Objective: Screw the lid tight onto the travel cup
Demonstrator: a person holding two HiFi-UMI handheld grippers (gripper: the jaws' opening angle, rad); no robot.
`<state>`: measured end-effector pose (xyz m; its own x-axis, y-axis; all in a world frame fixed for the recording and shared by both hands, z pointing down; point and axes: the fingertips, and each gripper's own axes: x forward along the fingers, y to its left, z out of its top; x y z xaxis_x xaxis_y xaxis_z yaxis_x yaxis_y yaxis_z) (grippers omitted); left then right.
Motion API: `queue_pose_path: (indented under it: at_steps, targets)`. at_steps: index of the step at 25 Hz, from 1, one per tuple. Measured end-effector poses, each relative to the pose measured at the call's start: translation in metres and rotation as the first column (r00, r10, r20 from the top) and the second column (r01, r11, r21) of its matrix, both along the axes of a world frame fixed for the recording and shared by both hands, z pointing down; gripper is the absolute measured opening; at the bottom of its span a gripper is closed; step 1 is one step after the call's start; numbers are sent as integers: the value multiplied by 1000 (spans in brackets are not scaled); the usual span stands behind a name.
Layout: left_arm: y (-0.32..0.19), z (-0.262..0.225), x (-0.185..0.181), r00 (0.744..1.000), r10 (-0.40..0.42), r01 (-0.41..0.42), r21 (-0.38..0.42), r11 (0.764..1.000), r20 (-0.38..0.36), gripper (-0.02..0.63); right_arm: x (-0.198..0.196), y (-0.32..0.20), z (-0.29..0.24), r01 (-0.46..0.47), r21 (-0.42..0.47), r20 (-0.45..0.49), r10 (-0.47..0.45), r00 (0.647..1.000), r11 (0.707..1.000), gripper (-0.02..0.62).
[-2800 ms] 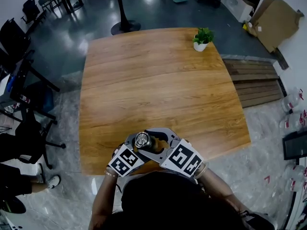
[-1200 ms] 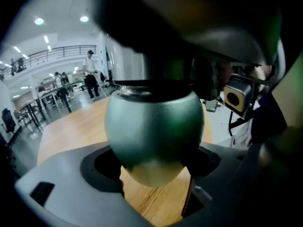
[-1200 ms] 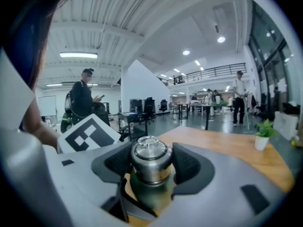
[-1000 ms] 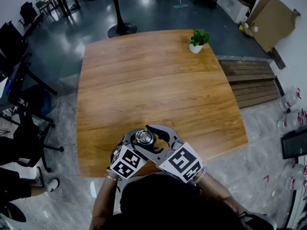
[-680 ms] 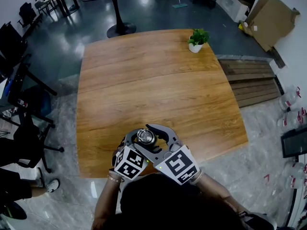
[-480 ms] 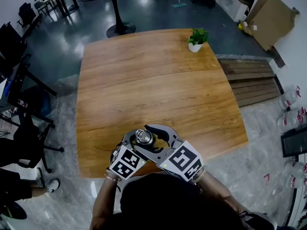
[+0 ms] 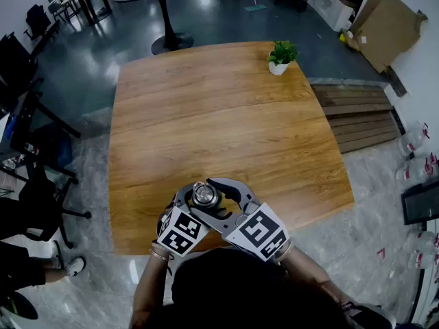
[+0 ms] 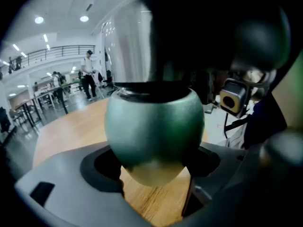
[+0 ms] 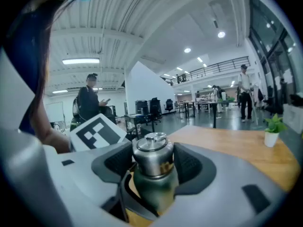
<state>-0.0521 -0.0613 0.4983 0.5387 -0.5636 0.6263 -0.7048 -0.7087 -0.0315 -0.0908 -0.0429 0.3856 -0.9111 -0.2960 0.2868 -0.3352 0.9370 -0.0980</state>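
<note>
The travel cup (image 7: 204, 195) stands upright near the front edge of the wooden table (image 7: 219, 115). It has a dark green body (image 8: 154, 131) and a steel lid (image 9: 152, 157). My left gripper (image 7: 197, 200) reaches in from the left and is shut on the green body, whose rounded surface fills the left gripper view between the grey jaws (image 8: 154, 168). My right gripper (image 7: 211, 196) comes in from the right. In the right gripper view its dark pads (image 9: 189, 164) press both sides of the lid, so it (image 9: 152, 163) is shut on the lid.
A small potted plant (image 7: 282, 55) stands at the table's far right corner, also seen in the right gripper view (image 9: 271, 131). Black chairs (image 7: 34, 115) stand left of the table and cardboard (image 7: 391, 26) lies at the far right. People stand in the background hall.
The right gripper's marker cube has swung back and forth around the cup while its jaws stayed on the lid. The cup and the left gripper have barely moved.
</note>
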Motion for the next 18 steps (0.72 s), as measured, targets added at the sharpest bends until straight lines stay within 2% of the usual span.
queue_pose_path:
  at_steps: [3,5,7,10,12,13,15,18]
  targets:
    - [20,-6,11,978,165,-173,-53,984,-131,391,2,9,-3,107,-65,35,-105,994,992,261]
    - [31,-7,16,956,230,-249,-93,964,-180,393,3,12,-6,139,-71,48,-136,990,988,259]
    - [29,-6,15,963,218,-236,-103,966,-160,392,3,9,-7,113,-46,41,-111,993,993,259]
    - [8,-2,2,997,71,-74,-62,995,-39,393,5,-3,-7,-38,21,18,38,999,999,258]
    - [0,-3,-3,1000,8,-8,-36,999,10,391,4,-4,-8,-72,44,19,71,997,996,259]
    - [0,-5,-3,1000,19,-19,-32,999,6,391,3,-2,-8,-46,36,24,45,999,998,259]
    - [9,-10,3,993,114,-115,-39,993,-43,393,2,5,-10,43,-14,41,-42,998,999,261]
    - [26,-13,10,961,256,-264,-68,962,-105,393,6,11,-13,132,-62,62,-128,990,989,259]
